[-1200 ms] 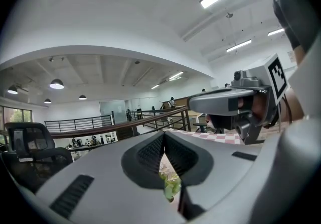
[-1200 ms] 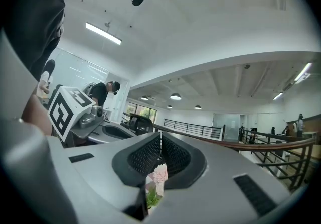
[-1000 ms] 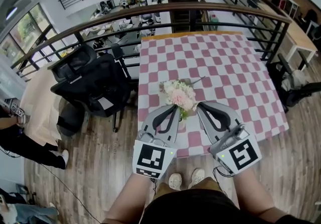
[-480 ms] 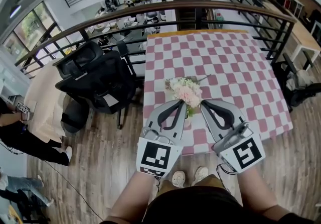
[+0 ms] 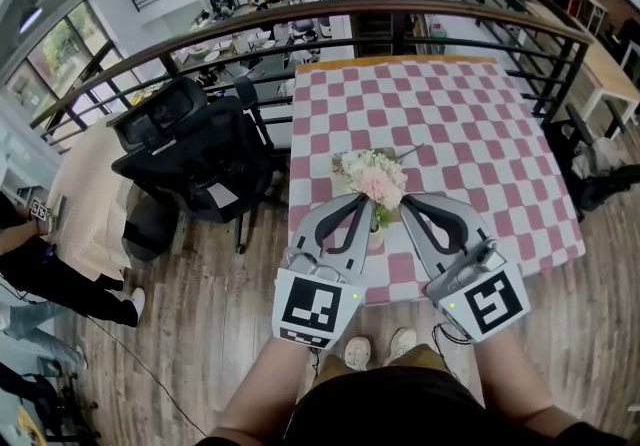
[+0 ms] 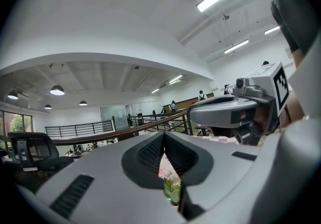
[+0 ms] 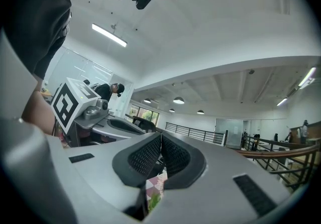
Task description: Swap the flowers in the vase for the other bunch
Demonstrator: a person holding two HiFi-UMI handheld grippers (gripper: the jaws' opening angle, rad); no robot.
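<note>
A bunch of pale pink and white flowers (image 5: 373, 180) stands in a small vase (image 5: 375, 237) near the front edge of the pink-checked table (image 5: 470, 134). Behind the blooms a thin stem (image 5: 402, 153) lies on the cloth. My left gripper (image 5: 356, 200) is just left of the bouquet and my right gripper (image 5: 407, 200) just right of it, both level. Each is shut with nothing between its jaws. In the left gripper view the shut left gripper (image 6: 164, 136) shows green leaves (image 6: 172, 188) below it. The right gripper (image 7: 160, 137) likewise has leaves (image 7: 153, 197) under it.
A black office chair (image 5: 190, 159) stands at the table's left side. A dark railing with a wooden top rail (image 5: 400, 12) runs behind the table. A person (image 5: 40, 264) stands at the far left on the wooden floor. A dark bag (image 5: 600, 179) lies right of the table.
The head view has shifted slightly, so the table sits a little further right in the picture. Both grippers stay shut beside the bouquet.
</note>
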